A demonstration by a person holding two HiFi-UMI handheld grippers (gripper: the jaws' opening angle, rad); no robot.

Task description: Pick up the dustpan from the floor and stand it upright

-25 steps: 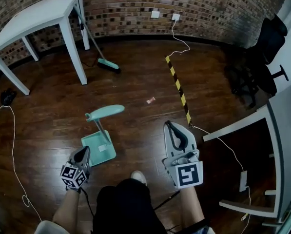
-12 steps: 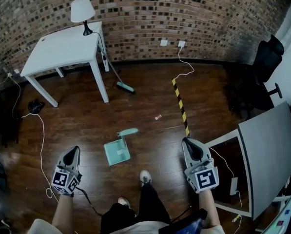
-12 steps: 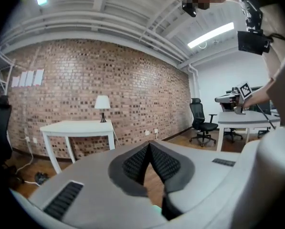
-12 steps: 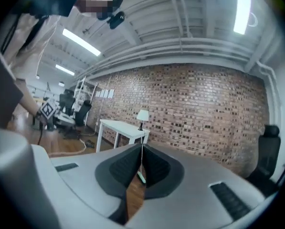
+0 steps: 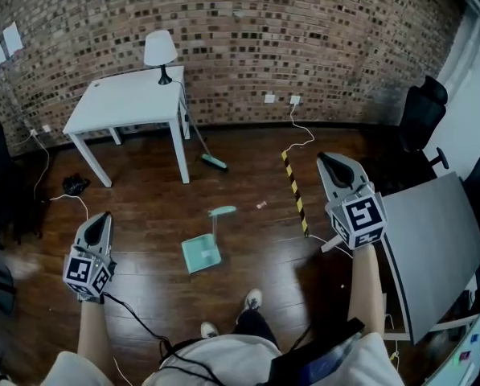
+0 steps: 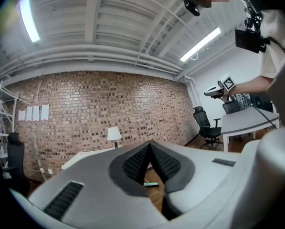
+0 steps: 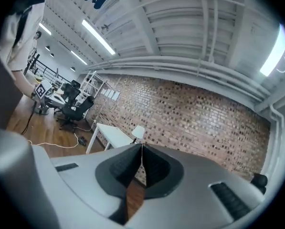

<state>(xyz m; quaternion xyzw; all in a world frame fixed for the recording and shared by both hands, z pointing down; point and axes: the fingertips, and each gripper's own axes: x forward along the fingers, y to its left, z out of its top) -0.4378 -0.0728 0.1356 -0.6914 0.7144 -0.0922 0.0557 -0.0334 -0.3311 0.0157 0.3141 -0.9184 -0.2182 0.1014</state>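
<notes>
Looking down, I see the teal dustpan [image 5: 202,253] on the wooden floor [image 5: 143,191], free of both tools, its handle rising from the pan toward the wall. From this steep angle I cannot judge how true it stands. My left gripper [image 5: 100,218] and right gripper [image 5: 326,160] are well apart from it on either side, each with jaws pressed together on nothing. Neither gripper view shows the dustpan plainly: under the left jaws' tips only a teal sliver [image 6: 151,184] peeks through, too small to name. A broom [image 5: 214,163] leans by the white table [image 5: 131,103], its stick hard to follow beside a leg. A small scrap [image 5: 261,205] on the boards is unreadable.
</notes>
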